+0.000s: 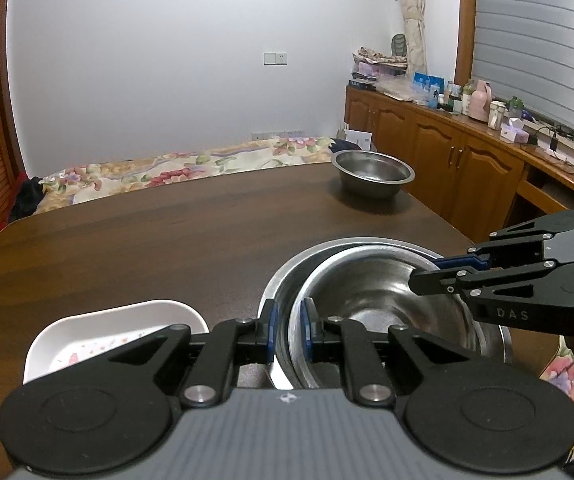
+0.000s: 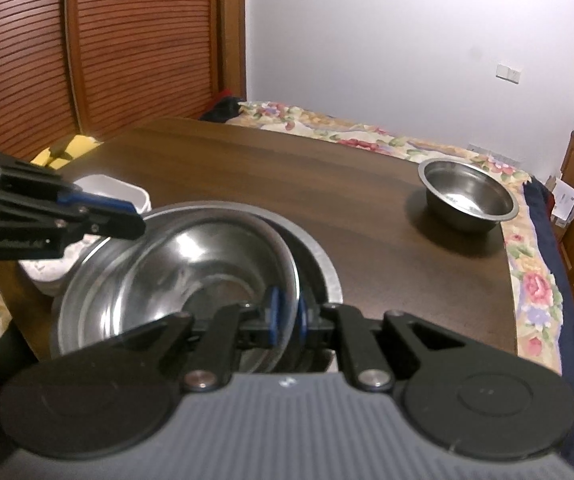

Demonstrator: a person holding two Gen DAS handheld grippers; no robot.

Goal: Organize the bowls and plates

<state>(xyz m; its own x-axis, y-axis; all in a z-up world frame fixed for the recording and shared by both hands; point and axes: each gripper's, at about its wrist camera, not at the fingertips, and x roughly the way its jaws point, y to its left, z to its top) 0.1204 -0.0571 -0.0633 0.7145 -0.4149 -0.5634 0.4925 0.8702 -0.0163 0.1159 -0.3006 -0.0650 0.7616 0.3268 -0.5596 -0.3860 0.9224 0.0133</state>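
The left gripper (image 1: 289, 330) is sitting nearest the lens, its blue pads clamping the near rim of the inner steel bowl (image 1: 367, 292), which is nesting tilted inside a wider steel basin (image 1: 283, 280). Left of that basin, a white flowered dish (image 1: 87, 340) is lying on the dark wooden table (image 1: 147, 240). Beyond the basin, a third steel vessel, the far bowl (image 1: 373, 172), is standing alone near the table's far edge. A flowered bedspread (image 1: 175, 166), white wall and wooden cabinets (image 1: 439, 148) are ringing the table. Right of the basin's centre, the right gripper (image 2: 287, 322) is pinching the same inner bowl's opposite rim, jaws closed on it.
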